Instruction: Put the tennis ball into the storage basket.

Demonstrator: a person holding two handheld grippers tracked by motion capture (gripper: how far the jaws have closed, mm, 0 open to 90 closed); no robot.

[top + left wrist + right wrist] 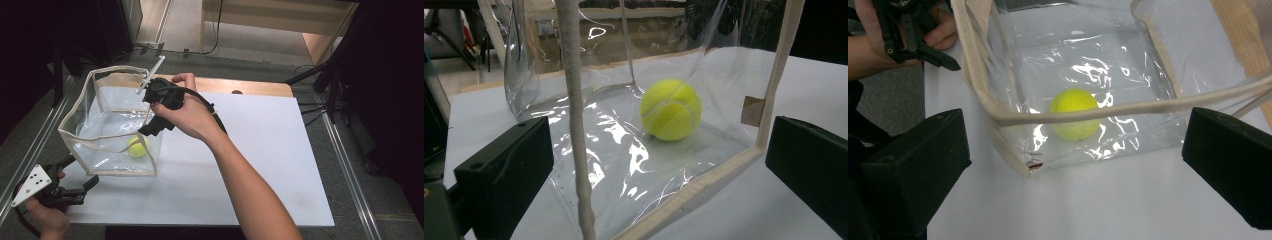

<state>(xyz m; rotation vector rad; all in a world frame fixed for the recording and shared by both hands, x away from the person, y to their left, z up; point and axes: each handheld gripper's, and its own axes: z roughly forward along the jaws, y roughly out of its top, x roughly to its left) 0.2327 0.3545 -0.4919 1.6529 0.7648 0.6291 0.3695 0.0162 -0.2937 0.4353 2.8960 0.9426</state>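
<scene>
A clear plastic tote bag with beige fabric trim [107, 120] stands open on the white table sheet [260, 165], and a yellow-green tennis ball [138, 146] lies on the bag's floor, near its front wall.

The right gripper [152, 127] hangs above the bag's near corner, tilted down toward it. Its jaws stand wide apart with nothing between the pads. In the right gripper view the ball [1074, 114] sits ahead of and below the jaws, inside the bag, and the bag's beige cord handle [1128, 110] runs across in front of them, apart from both pads.

The left gripper [85, 186] rests low just outside the bag's front left corner, jaws also spread wide and empty. In its own view the ball [671, 110] lies ahead between the jaws, behind the clear wall, with a handle strand [574, 115] hanging just in front.
</scene>
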